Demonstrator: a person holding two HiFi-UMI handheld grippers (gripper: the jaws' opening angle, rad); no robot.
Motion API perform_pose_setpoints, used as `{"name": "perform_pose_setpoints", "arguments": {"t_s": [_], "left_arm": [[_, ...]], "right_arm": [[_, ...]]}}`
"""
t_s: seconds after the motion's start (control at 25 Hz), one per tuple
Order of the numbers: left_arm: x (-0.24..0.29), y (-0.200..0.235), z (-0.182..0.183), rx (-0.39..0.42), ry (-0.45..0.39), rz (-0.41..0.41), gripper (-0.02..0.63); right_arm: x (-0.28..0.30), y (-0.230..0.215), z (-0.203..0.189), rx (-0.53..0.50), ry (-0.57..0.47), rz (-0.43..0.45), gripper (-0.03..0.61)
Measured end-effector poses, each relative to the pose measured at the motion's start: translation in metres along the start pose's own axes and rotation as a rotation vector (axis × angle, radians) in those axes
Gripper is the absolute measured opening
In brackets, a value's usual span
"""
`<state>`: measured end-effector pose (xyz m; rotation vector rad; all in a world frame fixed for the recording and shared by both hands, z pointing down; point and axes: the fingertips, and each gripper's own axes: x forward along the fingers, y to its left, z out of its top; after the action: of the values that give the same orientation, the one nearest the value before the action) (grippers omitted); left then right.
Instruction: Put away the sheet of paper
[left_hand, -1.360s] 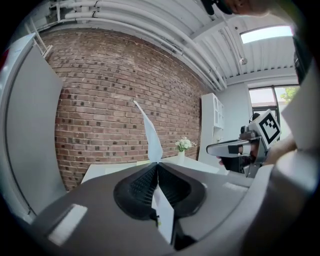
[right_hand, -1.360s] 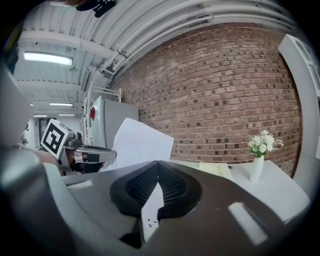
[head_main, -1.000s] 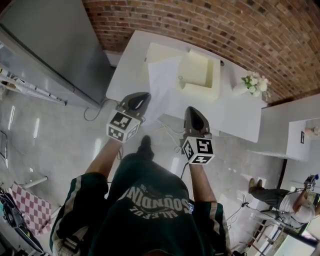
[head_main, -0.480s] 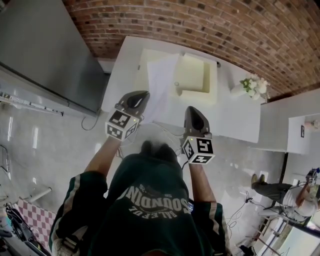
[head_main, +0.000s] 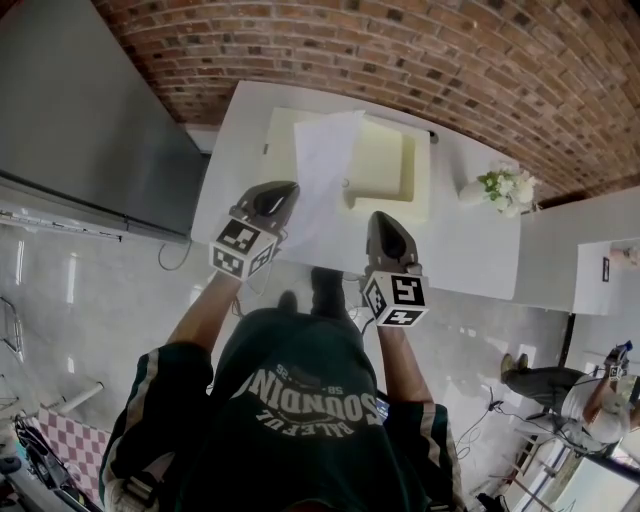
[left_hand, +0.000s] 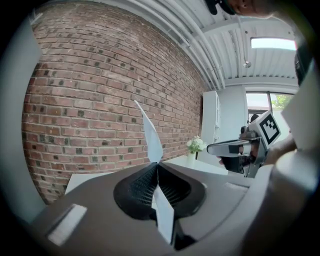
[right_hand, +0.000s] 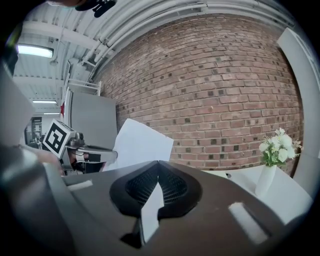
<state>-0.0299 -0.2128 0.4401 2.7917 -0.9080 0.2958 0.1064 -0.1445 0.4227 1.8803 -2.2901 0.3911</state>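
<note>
The thin white sheet of paper (head_main: 322, 175), clamped at its near end by the closed left hand-held gripper (head_main: 285, 192) and the closed right hand-held gripper (head_main: 380, 218), has come forward over the white worktop's (head_main: 470, 245) near edge. Its far end now overhangs the open cream box (head_main: 388, 165), so lowering it in looks next.

The sheet of paper (head_main: 322, 175) hides a strip of the cream tray (head_main: 390, 160) on the white table (head_main: 470, 250). From the head view, the bodies of the left gripper (head_main: 285, 195) and right gripper (head_main: 381, 222) cover their jaw tips. The frame's edge cuts off a second person (head_main: 580, 395) at the lower right.
</note>
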Motion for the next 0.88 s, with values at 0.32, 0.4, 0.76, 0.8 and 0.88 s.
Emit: {"name": "perform_pose_setpoints", "arguments": {"t_s": [0.32,0.4,0.76,0.8,0.88], "left_arm": [[0.057,0.027,-0.002,-0.028,0.031,-0.003,0.012],[0.067,0.033,-0.006,-0.042,0.044,-0.006,0.012],[0.11,0.053,-0.036,-0.149,0.1,-0.024,0.012],[0.114,0.055,-0.041,-0.163,0.108,-0.027,0.012],[0.122,0.058,-0.048,-0.184,0.122,-0.032,0.012]], "right_arm": [[0.052,-0.045,0.0,0.003,0.047,0.009,-0.002],[0.061,-0.052,-0.005,0.012,0.067,0.012,-0.002],[0.091,-0.078,-0.025,0.042,0.139,0.004,-0.002],[0.092,-0.08,-0.028,0.046,0.146,0.002,-0.002],[0.096,-0.084,-0.032,0.055,0.158,0.001,-0.002]]}}
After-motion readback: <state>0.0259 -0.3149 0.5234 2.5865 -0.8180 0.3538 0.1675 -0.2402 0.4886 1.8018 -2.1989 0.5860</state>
